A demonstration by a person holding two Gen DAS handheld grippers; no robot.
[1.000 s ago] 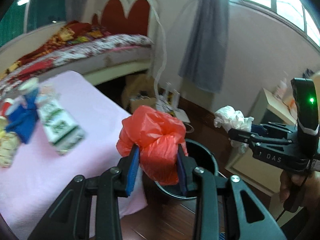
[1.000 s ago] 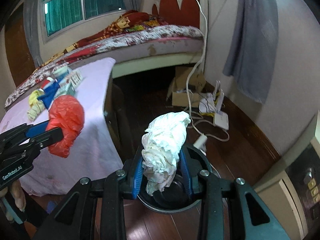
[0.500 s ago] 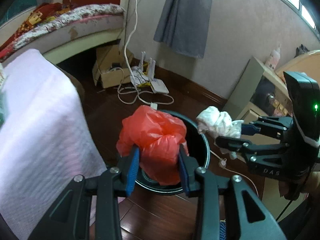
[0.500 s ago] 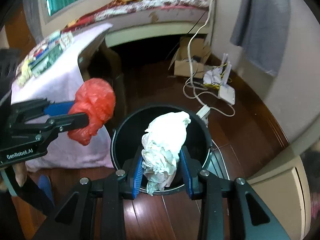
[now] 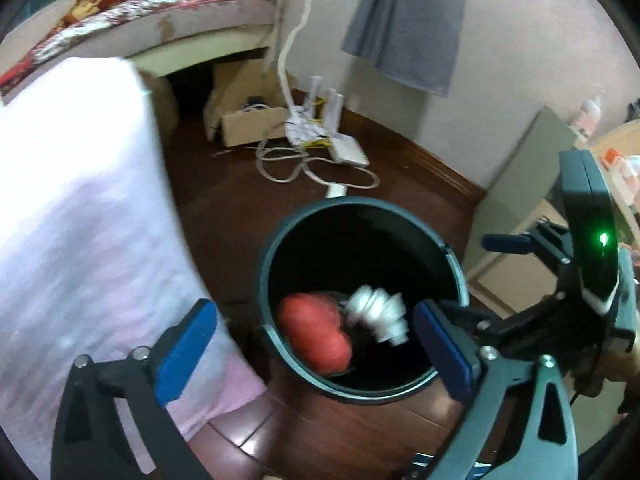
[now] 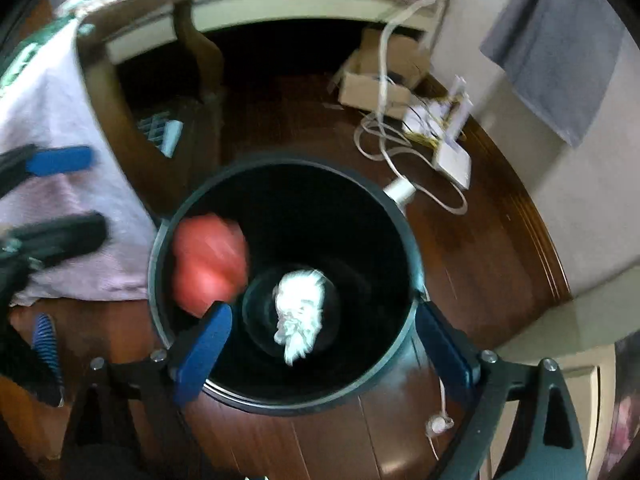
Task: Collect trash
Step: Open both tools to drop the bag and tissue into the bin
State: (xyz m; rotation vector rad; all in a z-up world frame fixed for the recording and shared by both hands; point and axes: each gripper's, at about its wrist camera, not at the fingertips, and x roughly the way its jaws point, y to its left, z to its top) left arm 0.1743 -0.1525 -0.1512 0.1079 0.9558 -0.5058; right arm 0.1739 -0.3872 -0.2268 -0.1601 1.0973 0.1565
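In the left wrist view, the left gripper (image 5: 316,344) is seen with its jaws opening wide and nothing between them; the red plastic bag (image 5: 316,338), clamped a second ago, is now blurred inside the black bin (image 5: 280,240) beside the white paper wad (image 5: 378,312). No writing can be read here. In the right wrist view, the right gripper (image 6: 320,348) is likewise opening and empty, its paper released into the bin. Both pieces are judged collected; no label is legible.
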